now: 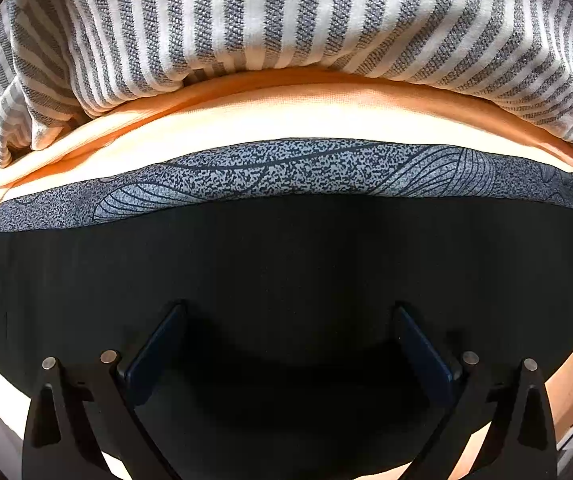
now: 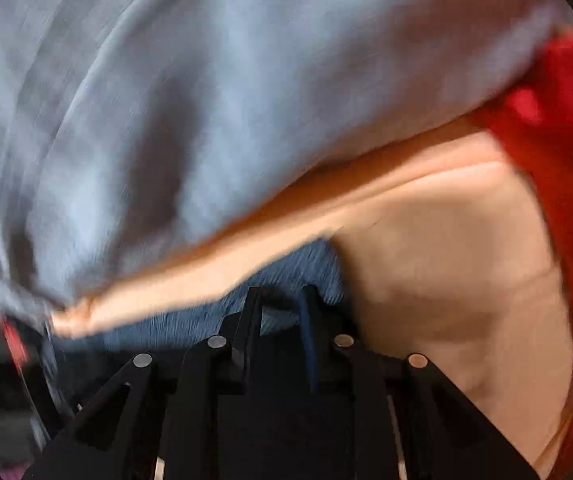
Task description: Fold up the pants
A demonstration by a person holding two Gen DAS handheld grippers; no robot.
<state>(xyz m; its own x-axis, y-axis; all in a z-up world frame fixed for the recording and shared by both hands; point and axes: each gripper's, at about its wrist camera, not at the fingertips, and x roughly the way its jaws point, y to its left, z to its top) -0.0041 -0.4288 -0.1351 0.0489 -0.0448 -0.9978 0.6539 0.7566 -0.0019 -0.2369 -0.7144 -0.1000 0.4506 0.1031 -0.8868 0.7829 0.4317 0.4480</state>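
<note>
L claw (image 1: 286, 340) spread wide, straight above black pants (image 1: 286, 264); their long edge runs crosswise. R claw (image 2: 280, 300) nearly shut, grip unclear.

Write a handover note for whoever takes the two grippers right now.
Left gripper: open, pointing down over the flat black pants, holding nothing.
Right gripper: fingers nearly together at the blue-grey patterned fabric; the blur hides whether they pinch it.
Pants lie on the peach sheet, along the patterned band, with the grey-and-white striped cloth beyond.
Done: pants spread flat here. Left: the folds; none visible yet.
</note>
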